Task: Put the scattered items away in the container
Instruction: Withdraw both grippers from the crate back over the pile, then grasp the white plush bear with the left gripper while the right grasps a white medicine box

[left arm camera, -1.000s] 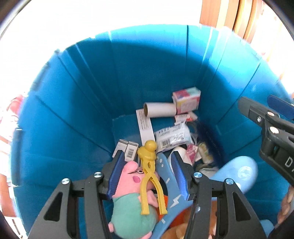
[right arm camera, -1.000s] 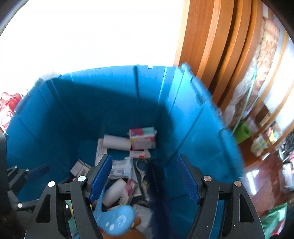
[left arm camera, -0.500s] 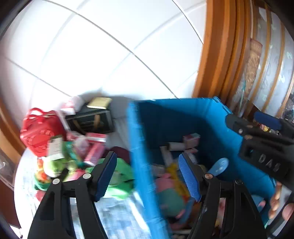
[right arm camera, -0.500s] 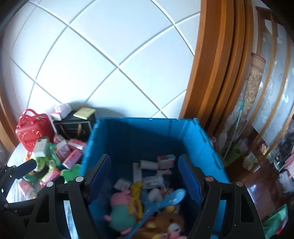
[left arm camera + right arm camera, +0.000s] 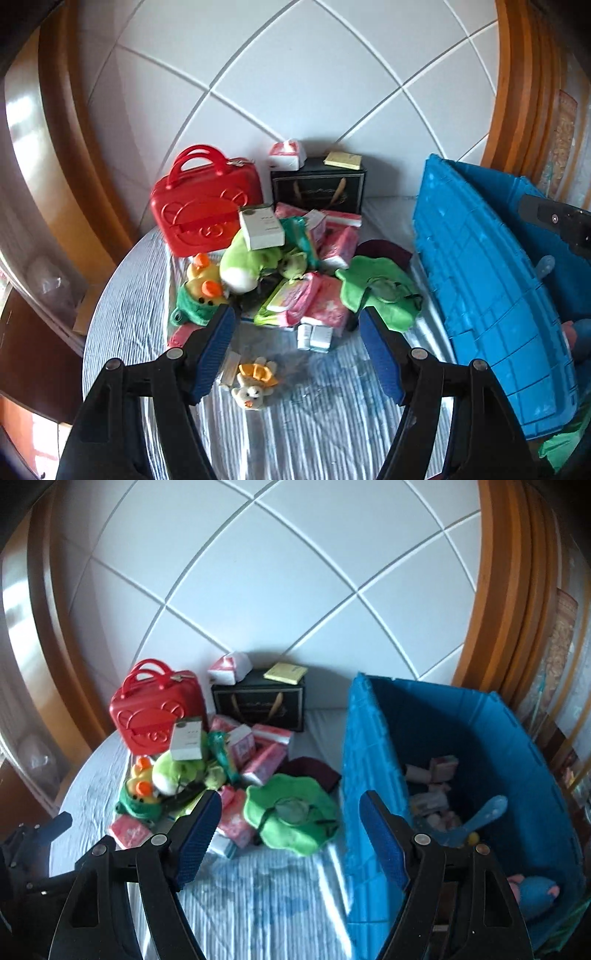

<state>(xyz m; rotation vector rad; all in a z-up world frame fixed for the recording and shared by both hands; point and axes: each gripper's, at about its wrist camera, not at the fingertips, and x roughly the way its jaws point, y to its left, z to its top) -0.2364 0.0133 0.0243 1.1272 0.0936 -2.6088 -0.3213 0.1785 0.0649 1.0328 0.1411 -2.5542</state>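
My left gripper (image 5: 295,317) is open and empty, hovering over the striped sheet in front of a pile of scattered items. A small plush with an orange hat (image 5: 253,382) lies just below its fingers. The pile holds a duck plush (image 5: 201,284), a green plush (image 5: 243,262), pink tissue packs (image 5: 321,302) and a green hat (image 5: 380,291). The blue bin (image 5: 480,258) stands to the right. My right gripper (image 5: 290,799) is also open and empty, above the green hat (image 5: 291,819) and beside the bin wall (image 5: 369,775). Inside the bin lie a blue scoop (image 5: 484,816) and small boxes.
A red carry case (image 5: 203,206) and a black box (image 5: 317,188) with a yellow pad on top stand against the white tiled wall behind the pile. Wooden frames curve along both sides. The bed's rounded edge drops away at the left.
Both grippers came up out of the blue bin and swung left to face the pile. The left gripper let go of the pink plush and yellow toy, and its jaws stand wider.
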